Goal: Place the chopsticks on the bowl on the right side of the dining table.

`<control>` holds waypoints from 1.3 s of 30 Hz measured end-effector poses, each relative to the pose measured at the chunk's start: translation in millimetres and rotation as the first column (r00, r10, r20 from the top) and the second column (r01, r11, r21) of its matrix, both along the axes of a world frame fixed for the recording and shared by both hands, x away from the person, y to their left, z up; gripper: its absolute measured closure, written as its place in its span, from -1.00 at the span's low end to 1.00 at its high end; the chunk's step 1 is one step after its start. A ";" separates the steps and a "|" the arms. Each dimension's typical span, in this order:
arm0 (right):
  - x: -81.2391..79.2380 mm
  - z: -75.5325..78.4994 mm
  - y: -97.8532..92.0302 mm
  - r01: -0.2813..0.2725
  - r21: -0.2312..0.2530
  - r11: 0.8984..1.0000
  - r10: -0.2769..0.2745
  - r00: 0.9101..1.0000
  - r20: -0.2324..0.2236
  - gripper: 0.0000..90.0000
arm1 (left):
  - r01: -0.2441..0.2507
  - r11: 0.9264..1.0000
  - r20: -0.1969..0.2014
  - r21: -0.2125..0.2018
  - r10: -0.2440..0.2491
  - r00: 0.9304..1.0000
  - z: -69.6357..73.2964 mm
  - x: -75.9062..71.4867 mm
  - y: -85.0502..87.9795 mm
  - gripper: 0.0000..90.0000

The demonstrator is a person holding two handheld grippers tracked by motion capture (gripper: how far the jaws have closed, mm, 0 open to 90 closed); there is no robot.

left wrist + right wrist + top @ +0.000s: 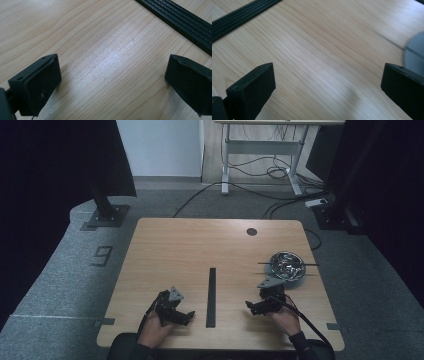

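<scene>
We hold the left gripper (186, 316) low over the near left part of the wooden table (200, 245), its jaws pointing right toward the black strip (211, 296) that runs near-to-far down the middle of the tabletop. In the left gripper view its jaws stand wide apart with only bare wood grain between them, and the black strip (180, 23) crosses the far right corner of that view. They have hold of nothing.

We hold the right gripper (251, 307) on the near right part of the table, jaws pointing left toward the same strip. In the right gripper view its jaws are likewise spread wide and empty over bare wood, with the black strip (239, 18) at the far left.

The metal bowl (286, 265) sits on the right side of the table, just beyond the right gripper, with shiny contents we cannot make out. A thin dark stick (312, 264) juts from its right rim.
</scene>
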State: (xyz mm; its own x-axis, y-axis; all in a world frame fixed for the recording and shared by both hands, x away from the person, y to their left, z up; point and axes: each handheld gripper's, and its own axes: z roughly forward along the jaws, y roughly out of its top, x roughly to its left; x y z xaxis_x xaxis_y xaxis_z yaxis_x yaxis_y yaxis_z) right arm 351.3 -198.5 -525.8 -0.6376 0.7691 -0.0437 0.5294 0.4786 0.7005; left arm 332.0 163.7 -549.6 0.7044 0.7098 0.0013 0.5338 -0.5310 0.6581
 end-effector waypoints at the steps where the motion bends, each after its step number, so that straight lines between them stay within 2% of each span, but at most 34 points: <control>1: 1.2 -0.5 7.5 -0.015 -0.004 1.000 0.015 1.000 -0.005 -1.00 | 0.000 1.000 0.000 0.000 0.000 1.000 0.0 0.0 0.0 -1.00; 12: 7.5 -3.2 40.7 -0.065 0.019 0.998 0.065 0.998 -0.010 -1.00 | 0.000 1.000 0.000 0.000 0.000 1.000 0.0 0.0 0.1 -1.00; 18: 8.5 -5.0 61.7 -0.106 0.013 0.994 0.107 0.994 -0.014 -1.00 | 0.001 1.000 0.000 0.001 -0.001 1.000 0.0 0.0 0.1 -0.99; 26: 9.2 -6.3 86.1 -0.147 0.038 0.988 0.148 0.989 -0.017 -1.00 | -0.001 1.000 0.000 -0.002 0.001 1.000 -0.1 -0.1 -0.1 -0.99; 39: 11.8 -15.4 108.6 -0.162 -0.013 0.987 0.161 0.986 -0.029 -1.00 | -0.002 1.000 0.001 -0.001 0.002 1.000 -0.1 -0.1 -0.1 -0.99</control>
